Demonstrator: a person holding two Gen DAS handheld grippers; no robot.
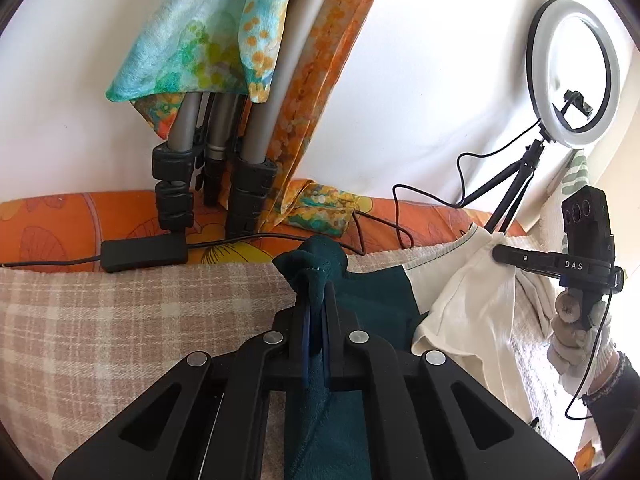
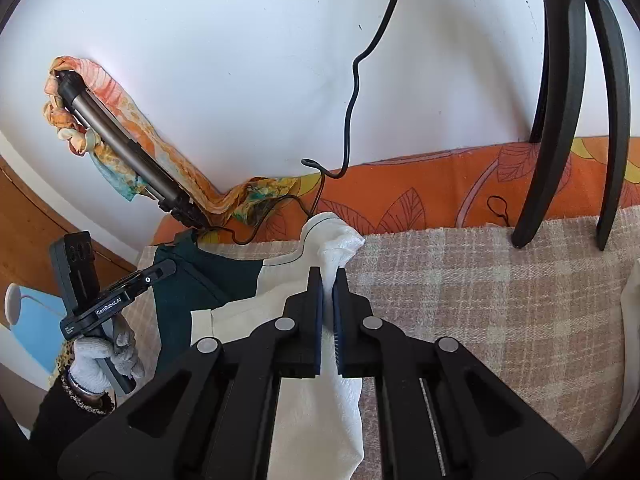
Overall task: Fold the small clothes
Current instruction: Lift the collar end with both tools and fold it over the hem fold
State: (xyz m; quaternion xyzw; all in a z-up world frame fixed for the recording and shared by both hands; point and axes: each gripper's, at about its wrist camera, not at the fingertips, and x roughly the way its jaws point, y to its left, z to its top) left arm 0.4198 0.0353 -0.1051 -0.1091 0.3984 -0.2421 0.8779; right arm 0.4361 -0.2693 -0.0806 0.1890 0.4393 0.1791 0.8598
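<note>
Garment: a small two-tone cloth garment, dark green on one side and cream-white on the other, is spread over a beige-and-cream checked woven blanket; an orange leaf-print sheet is seen beyond it along the white wall.
Left tool: the left tool is clamped narrow on a bunched corner of the dark green fabric, which is pinched between the jaws and pokes out past the tips.
Right tool: the right tool is closed narrow on a gathered corner of the cream-white fabric, a tuft of which shows above the tips; a gloved hand is seen on its handle.
Position: both gripped corners are at the far edge of the garment, toward the wall, and appear raised slightly off the blanket, while the rest of the cloth trails down toward the cameras.
Done: both far corners are judged to be secured; no crease or finished fold can be made out.
Left: the held edge has probably yet to be carried over toward the near edge, laid down and released, with any further folds after that.
Surroundings: a white ring light on a black tripod and a grey tripod draped with a colourful patterned scarf stand near the wall, with black cables close to the far edge.
</note>
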